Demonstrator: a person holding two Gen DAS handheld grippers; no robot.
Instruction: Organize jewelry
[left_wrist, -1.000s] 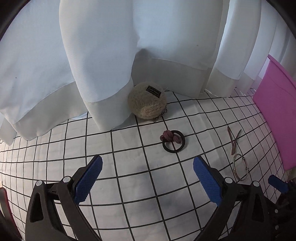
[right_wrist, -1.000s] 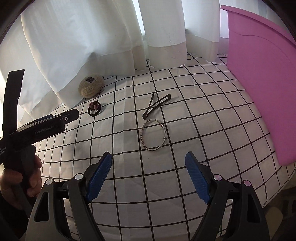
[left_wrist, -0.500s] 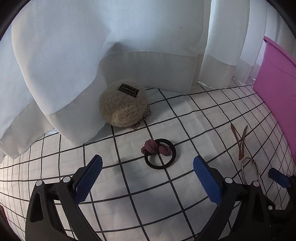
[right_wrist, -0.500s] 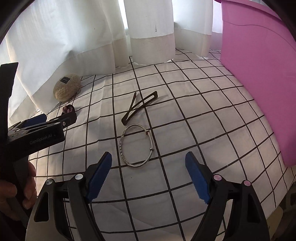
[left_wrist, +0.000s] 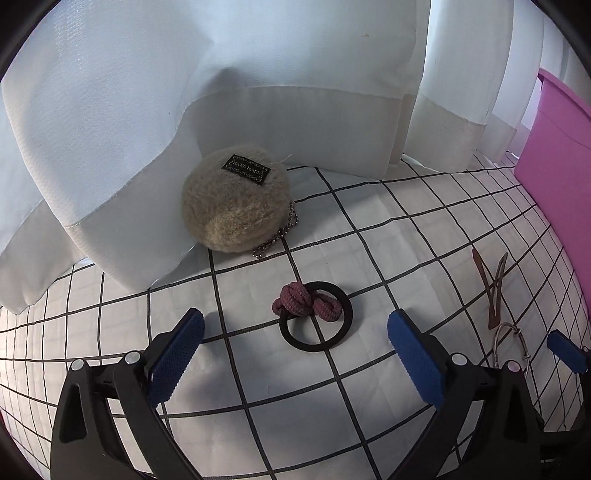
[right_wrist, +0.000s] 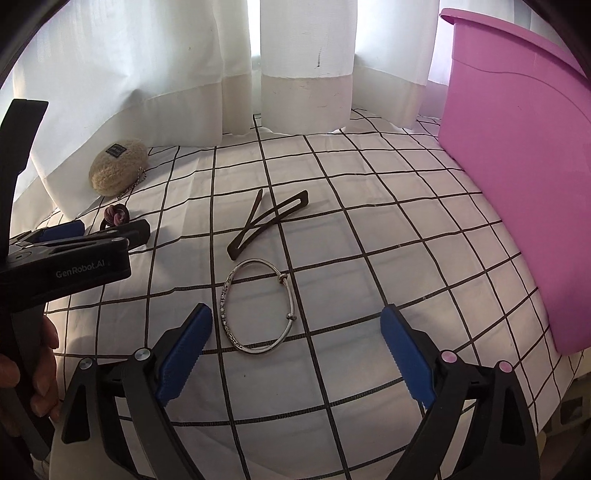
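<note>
Your left gripper (left_wrist: 295, 354) has its blue-padded fingers (left_wrist: 177, 354) spread wide, holding nothing. Just ahead of the gap between them lies the flat black ring with a knotted maroon fabric hair tie (left_wrist: 314, 317), resting on the white cloth with a black grid (left_wrist: 388, 229); neither pad touches it. Beyond the ring sits the round beige fuzzy pouch with a black label and ball chain (left_wrist: 234, 205), against the hem of the white curtain (left_wrist: 184, 92).

Your right gripper (right_wrist: 295, 350) has just been opening its fingers (right_wrist: 184, 350), and they now stand very wide. The thin silver bangle bracelet (right_wrist: 258, 306) lies flat on the cloth between and slightly ahead of the tips, nearer the left pad; no pad presses on it. Just past the bangle lies the dark open-frame hair clip (right_wrist: 267, 223), close to it but apart. The pink plastic bin (right_wrist: 517, 166) stands at the right, well apart from the jewelry.
</note>
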